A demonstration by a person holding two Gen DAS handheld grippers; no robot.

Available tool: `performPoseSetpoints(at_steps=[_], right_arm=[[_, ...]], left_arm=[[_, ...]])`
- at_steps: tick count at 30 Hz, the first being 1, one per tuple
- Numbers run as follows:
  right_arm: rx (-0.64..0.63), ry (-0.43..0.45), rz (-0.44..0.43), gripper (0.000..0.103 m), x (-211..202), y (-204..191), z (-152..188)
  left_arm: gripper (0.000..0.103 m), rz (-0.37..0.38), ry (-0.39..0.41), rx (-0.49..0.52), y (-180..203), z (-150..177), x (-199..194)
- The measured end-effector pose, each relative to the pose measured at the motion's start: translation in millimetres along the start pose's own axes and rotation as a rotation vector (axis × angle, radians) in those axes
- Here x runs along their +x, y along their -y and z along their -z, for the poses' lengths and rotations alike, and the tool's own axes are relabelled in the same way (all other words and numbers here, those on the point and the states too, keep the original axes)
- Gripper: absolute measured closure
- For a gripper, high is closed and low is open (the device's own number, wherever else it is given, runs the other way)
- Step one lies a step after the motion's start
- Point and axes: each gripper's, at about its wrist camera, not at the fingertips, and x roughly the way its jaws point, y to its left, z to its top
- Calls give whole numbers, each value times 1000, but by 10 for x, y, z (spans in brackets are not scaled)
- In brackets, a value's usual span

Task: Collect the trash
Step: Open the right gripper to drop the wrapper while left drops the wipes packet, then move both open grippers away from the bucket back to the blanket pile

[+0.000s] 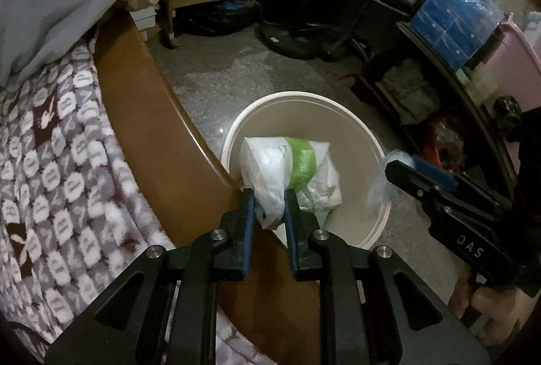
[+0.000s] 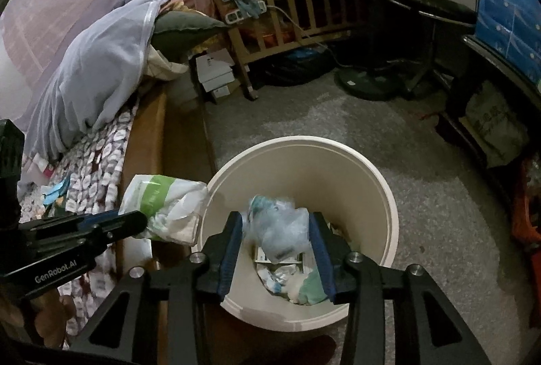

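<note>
Both tools are hanging over the trash bin (image 2: 382, 196) for dropping: left tool (image 1: 268, 206) is pinching the green-and-white packet (image 1: 287, 168) above its near-left rim, right tool (image 2: 275, 229), parted, is barely cradling the clear wrapper (image 2: 280, 226) over its middle.

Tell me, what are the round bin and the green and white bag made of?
The round bin looks like smooth cream plastic with a dull sheen on its rim. The green and white bag seems thin, crinkly plastic film, wrinkled and partly see-through.
</note>
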Motion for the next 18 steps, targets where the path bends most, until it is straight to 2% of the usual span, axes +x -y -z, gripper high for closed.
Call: performPoseSetpoints(at_steps=[4,18], right_arm=[[13,-9,-1,62,12,8,8],[-6,-25,-17,61,0,-153,48]], left_arm=[[82,4,-7,0,-4,8,7],[81,-42,6,-23,-169,133,-146]])
